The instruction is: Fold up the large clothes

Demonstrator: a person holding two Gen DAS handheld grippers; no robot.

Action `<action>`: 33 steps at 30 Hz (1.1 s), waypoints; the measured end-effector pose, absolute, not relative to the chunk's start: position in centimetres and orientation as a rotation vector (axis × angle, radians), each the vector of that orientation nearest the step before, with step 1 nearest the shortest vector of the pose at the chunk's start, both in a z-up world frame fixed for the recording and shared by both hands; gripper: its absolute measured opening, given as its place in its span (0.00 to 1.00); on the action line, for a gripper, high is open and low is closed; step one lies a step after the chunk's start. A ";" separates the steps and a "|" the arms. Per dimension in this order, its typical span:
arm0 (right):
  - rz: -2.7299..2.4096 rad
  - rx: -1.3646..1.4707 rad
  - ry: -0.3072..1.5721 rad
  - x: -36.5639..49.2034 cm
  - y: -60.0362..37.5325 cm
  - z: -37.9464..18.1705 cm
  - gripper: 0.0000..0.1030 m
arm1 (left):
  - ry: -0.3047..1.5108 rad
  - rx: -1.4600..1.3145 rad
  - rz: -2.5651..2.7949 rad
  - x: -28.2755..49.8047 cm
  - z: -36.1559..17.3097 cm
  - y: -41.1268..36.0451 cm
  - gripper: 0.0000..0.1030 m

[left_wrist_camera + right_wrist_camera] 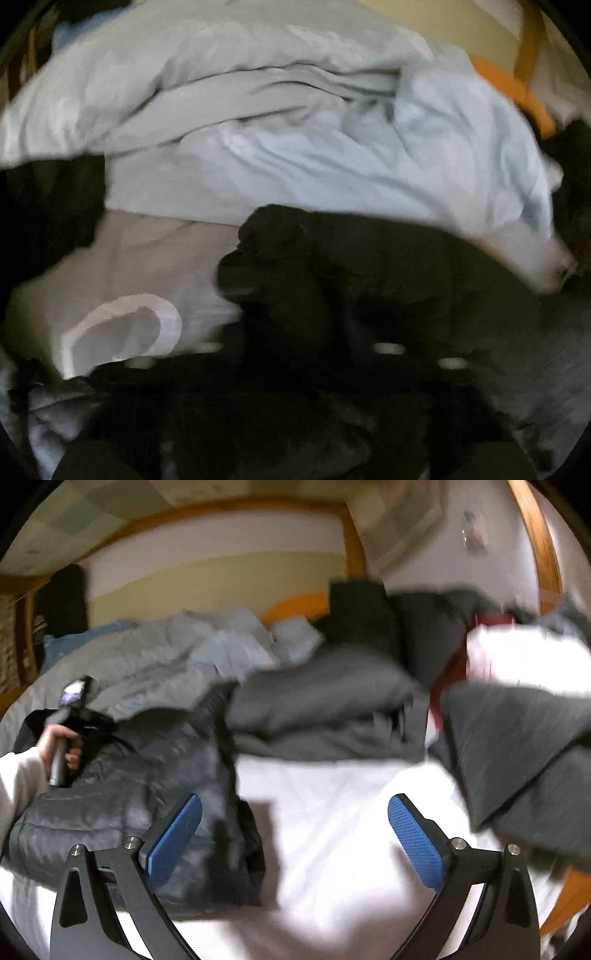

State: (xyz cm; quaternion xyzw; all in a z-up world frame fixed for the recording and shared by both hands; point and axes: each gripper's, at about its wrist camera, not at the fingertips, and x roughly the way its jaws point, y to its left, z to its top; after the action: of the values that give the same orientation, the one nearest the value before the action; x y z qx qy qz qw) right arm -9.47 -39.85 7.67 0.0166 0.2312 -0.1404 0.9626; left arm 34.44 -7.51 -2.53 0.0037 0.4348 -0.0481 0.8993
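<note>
Puffer jacket (122, 786), dark and quilted, lies on the white sheet (332, 812); right gripper (295, 842) hovers spread wide, left gripper's (74, 709) fingers unreadable.

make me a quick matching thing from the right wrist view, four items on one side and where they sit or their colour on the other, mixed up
Items:
1. dark puffer jacket
2. grey folded blanket
3. white sheet
4. right tongs

Descriptions:
A. blue pads, held wide apart with nothing between them
B. bare and bright, in the middle foreground
C. lying at the left, next to the hand holding the other tool
D. bunched in the centre, beyond the sheet

Pairs: 1-C, 2-D, 3-B, 4-A
</note>
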 end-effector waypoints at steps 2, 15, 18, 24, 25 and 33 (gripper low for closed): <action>-0.310 -0.009 0.465 -9.3 -39.2 7.7 0.99 | 0.841 0.048 -0.088 32.9 -1.2 -7.8 0.04; -0.274 0.019 0.459 -11.3 -37.1 8.8 0.98 | 0.443 0.079 -0.032 15.8 14.6 3.3 0.04; -0.309 0.012 0.436 -11.7 -36.9 9.5 0.98 | 0.441 0.088 -0.015 11.9 14.8 4.8 0.04; -0.304 0.031 0.430 -11.7 -35.7 10.1 0.98 | 0.406 0.061 0.019 6.9 12.1 6.7 0.12; -0.292 0.037 0.426 -11.8 -35.5 10.2 0.98 | 0.406 0.065 0.018 6.4 11.6 6.7 0.12; -0.217 0.118 0.374 -12.0 -33.1 11.5 0.99 | 0.428 0.011 -0.013 5.3 8.0 7.3 0.12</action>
State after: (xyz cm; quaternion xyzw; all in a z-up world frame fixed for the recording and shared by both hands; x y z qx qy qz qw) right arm -12.04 -33.10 11.47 0.0587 0.1854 -0.1076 0.9750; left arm 5.26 7.33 7.97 0.0056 0.2123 -0.0063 0.9772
